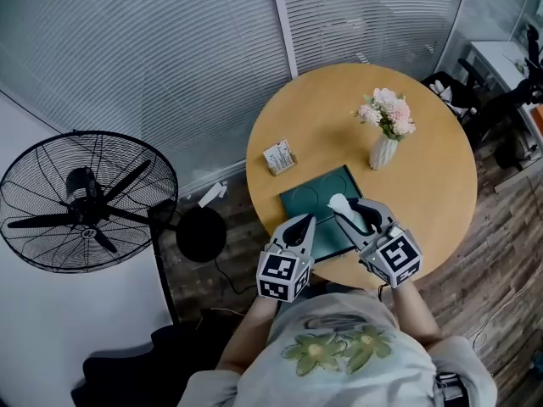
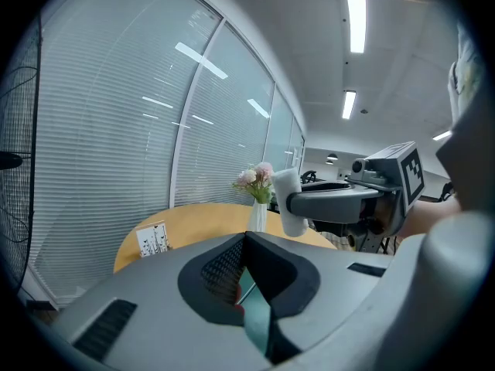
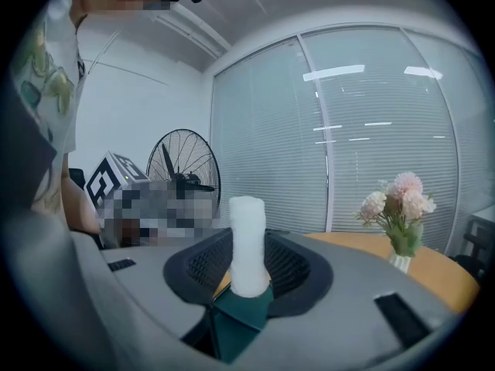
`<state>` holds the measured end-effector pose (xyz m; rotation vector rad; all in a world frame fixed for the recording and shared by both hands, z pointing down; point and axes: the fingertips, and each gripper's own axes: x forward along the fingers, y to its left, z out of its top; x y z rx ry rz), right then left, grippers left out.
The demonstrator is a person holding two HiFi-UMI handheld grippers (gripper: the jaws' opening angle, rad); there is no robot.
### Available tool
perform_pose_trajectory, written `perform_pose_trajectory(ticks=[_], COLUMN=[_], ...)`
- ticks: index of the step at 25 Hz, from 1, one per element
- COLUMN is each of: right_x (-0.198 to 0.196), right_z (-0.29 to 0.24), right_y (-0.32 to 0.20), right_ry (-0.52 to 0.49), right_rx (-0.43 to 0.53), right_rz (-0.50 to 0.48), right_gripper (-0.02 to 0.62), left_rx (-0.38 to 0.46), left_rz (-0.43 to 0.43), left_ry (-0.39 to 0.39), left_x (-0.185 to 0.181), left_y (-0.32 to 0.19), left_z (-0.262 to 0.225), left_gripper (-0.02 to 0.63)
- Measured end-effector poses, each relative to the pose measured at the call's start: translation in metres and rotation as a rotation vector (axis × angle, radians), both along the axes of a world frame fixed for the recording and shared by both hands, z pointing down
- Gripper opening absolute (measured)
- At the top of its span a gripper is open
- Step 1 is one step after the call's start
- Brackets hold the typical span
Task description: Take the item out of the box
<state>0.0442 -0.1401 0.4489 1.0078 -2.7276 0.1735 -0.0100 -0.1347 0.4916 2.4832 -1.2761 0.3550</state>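
Observation:
A teal box (image 1: 327,192) with round recesses lies near the front edge of the round wooden table (image 1: 424,193). My right gripper (image 1: 346,212) is shut on a white cylinder (image 1: 338,202) and holds it upright over the box. In the right gripper view the cylinder (image 3: 248,242) stands between the two pads, with the teal box (image 3: 240,315) below it. From the left gripper view, the cylinder (image 2: 288,201) shows at the right gripper's tips. My left gripper (image 1: 301,225) is at the box's left edge. Its jaws meet at the tips, with a thin teal strip of the box (image 2: 254,315) between them.
A white vase of pink flowers (image 1: 386,130) stands at the table's far right. A small card stand (image 1: 279,157) sits behind the box on the left. A black floor fan (image 1: 85,202) is left of the table. Window blinds run behind it.

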Motion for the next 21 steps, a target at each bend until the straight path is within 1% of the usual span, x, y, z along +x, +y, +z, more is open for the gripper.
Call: perform_pose_trajectory(ticks=[21], right_x=[0.0049], right_z=[0.0058], right_y=[0.0025], right_ry=[0.014], right_rx=[-0.01], right_rz=[0.016], right_gripper=[0.135], left_rx=[-0.008], left_rz=[-0.006], left_ry=[0.001], left_x=[0.0004], left_y=[0.0057], left_z=[0.0044], left_gripper=[0.002])
